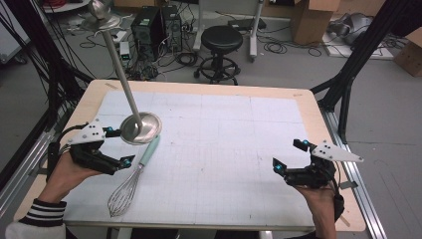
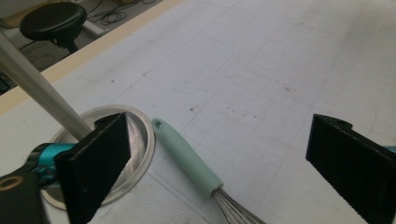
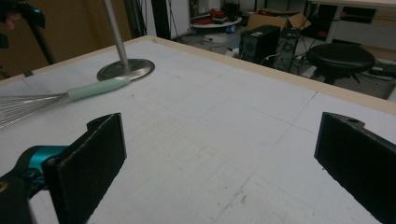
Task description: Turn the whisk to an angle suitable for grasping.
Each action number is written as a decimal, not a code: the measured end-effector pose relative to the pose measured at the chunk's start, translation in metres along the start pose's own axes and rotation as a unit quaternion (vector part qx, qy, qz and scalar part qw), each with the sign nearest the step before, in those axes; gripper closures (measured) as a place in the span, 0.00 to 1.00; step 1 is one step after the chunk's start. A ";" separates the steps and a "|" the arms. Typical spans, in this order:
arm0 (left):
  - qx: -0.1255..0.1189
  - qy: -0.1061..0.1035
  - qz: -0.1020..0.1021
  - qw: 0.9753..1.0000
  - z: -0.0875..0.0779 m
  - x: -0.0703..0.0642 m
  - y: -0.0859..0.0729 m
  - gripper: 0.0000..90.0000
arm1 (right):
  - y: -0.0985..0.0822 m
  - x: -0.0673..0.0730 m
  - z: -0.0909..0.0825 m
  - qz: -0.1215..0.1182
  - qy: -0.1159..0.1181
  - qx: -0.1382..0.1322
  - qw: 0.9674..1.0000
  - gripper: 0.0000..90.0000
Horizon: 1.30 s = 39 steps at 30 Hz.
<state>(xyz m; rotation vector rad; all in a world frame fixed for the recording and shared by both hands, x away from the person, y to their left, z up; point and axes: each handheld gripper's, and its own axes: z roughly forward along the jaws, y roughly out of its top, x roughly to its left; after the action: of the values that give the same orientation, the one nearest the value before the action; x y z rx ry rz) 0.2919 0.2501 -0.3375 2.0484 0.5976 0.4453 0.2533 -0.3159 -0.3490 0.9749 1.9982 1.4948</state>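
The left gripper (image 1: pixel 115 146) has its jaws spread wide with nothing between them. Just ahead lies the whisk (image 1: pixel 133 179), its mint handle (image 2: pixel 187 157) touching the rim of the stand's round metal base (image 1: pixel 149 124), its long axis running from that base toward the person. The right gripper (image 1: pixel 287 155), also wide open and empty, sits well away from the base.

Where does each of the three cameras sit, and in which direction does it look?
High view: above the person's side, looking forward and down at the white gridded table; both forearms show.
Left gripper view: on the left gripper, facing the mint-handled wire whisk; black fingers show.
Right gripper view: on the right gripper, looking across the table.
All views share the whisk and the round steel stand base.
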 end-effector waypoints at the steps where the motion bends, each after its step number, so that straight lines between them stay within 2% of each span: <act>1: 0.003 -0.003 0.001 1.000 0.001 0.000 0.000 0.11 | 0.000 0.000 0.000 0.000 0.000 0.000 1.000 0.01; 5: 0.009 -0.024 0.007 1.000 0.005 0.001 0.000 0.19 | 0.000 0.000 0.000 0.000 0.001 0.000 1.000 0.01; 8: 0.022 -0.040 0.017 0.999 0.010 0.002 -0.001 0.31 | 0.000 0.000 0.000 0.001 0.000 0.000 1.000 0.01; 11: 0.026 -0.052 0.019 0.998 0.012 0.003 -0.002 0.38 | 0.000 0.000 0.000 0.000 -0.001 -0.001 1.000 0.01; 16: 0.054 -0.072 0.029 0.996 0.020 0.002 -0.001 0.47 | 0.000 -0.001 0.000 0.000 -0.001 -0.001 1.000 0.01; 17: 0.061 -0.074 0.034 0.995 0.021 0.002 -0.001 0.47 | 0.000 -0.001 0.000 0.000 -0.001 -0.001 1.000 0.01; 18: 0.075 -0.082 0.043 0.993 0.025 0.002 0.000 0.49 | 0.000 -0.001 0.000 -0.001 -0.001 -0.001 1.000 0.01; 19: 0.075 -0.082 0.043 0.993 0.025 0.002 0.000 0.49 | 0.000 -0.001 0.000 -0.001 -0.001 -0.001 1.000 0.01; 22: 0.097 -0.097 0.054 0.989 0.031 0.002 -0.001 0.53 | 0.000 0.000 0.000 0.002 0.000 0.000 1.000 0.01; 23: 0.102 -0.098 0.054 0.989 0.033 0.001 -0.001 0.53 | 0.000 0.000 0.000 0.002 0.000 0.000 1.000 0.01; 28: 0.142 -0.117 0.069 0.980 0.045 0.001 -0.004 0.58 | 0.000 0.000 0.001 0.001 0.000 -0.001 1.000 0.01; 30: 0.156 -0.127 0.080 0.976 0.048 0.001 -0.004 0.62 | 0.000 0.000 0.001 0.000 0.001 0.000 1.000 0.01; 32: 0.164 -0.134 0.081 0.974 0.051 0.000 -0.004 0.65 | 0.000 0.001 0.001 0.001 0.003 0.001 1.000 0.01; 34: 0.179 -0.140 0.081 0.970 0.055 0.000 -0.004 0.71 | 0.000 0.001 0.001 0.000 0.002 0.001 1.000 0.01; 35: 0.179 -0.140 0.081 0.970 0.055 0.000 -0.004 0.73 | 0.000 0.001 0.001 0.000 0.002 0.001 1.000 0.01; 36: 0.187 -0.142 0.086 0.968 0.056 0.001 -0.004 0.76 | 0.000 0.000 0.001 0.001 0.002 0.001 1.000 0.01; 38: 0.195 -0.148 0.085 0.966 0.059 0.000 -0.006 0.79 | 0.000 0.000 0.001 0.001 0.002 0.001 1.000 0.01; 39: 0.205 -0.149 0.090 0.963 0.061 0.000 -0.006 0.84 | 0.000 0.000 0.001 0.000 0.002 0.001 1.000 0.01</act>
<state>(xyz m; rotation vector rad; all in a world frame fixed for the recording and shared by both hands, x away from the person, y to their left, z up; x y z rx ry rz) 0.3220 0.2114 -0.3737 2.5169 0.3396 0.1118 0.2540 -0.3149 -0.3493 0.9745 2.0025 1.4966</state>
